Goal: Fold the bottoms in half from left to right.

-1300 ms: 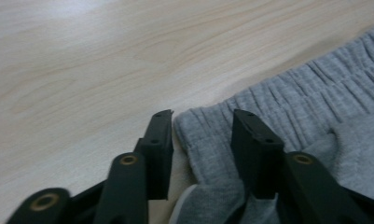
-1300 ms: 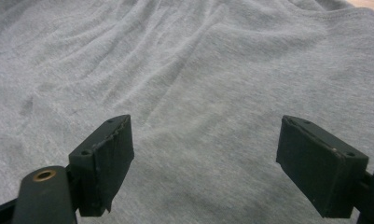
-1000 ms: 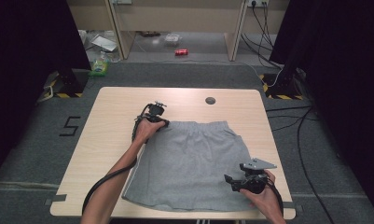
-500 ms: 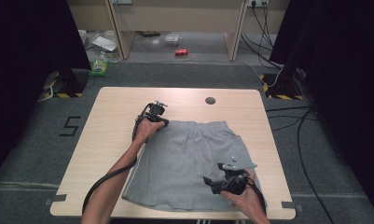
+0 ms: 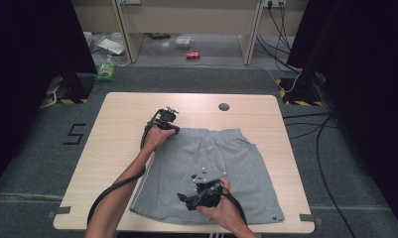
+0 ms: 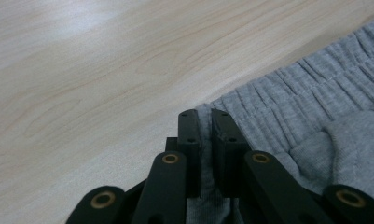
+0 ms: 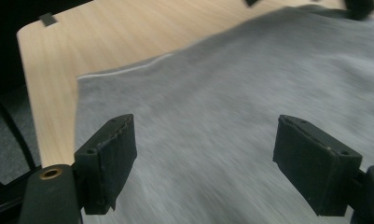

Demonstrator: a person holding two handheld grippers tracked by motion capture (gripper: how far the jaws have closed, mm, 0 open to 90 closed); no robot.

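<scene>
A pair of grey shorts lies flat on the wooden table, waistband toward the far side. My left gripper sits at the far left corner of the waistband and is shut on that corner of cloth, with the ribbed waistband running off to the right. My right gripper hovers open over the near part of the shorts, its jaws pointing toward the near left hem. In the right gripper view the two pads stand wide apart above grey fabric, holding nothing.
A small dark round grommet sits in the table near its far edge. Black cables trail from the left gripper across the table's near left. Bare wood lies left of the shorts. Desks and clutter stand on the floor beyond.
My right gripper has moved left along the near part of the shorts, from the right hem toward the middle. The left gripper stays put on the waistband corner.
</scene>
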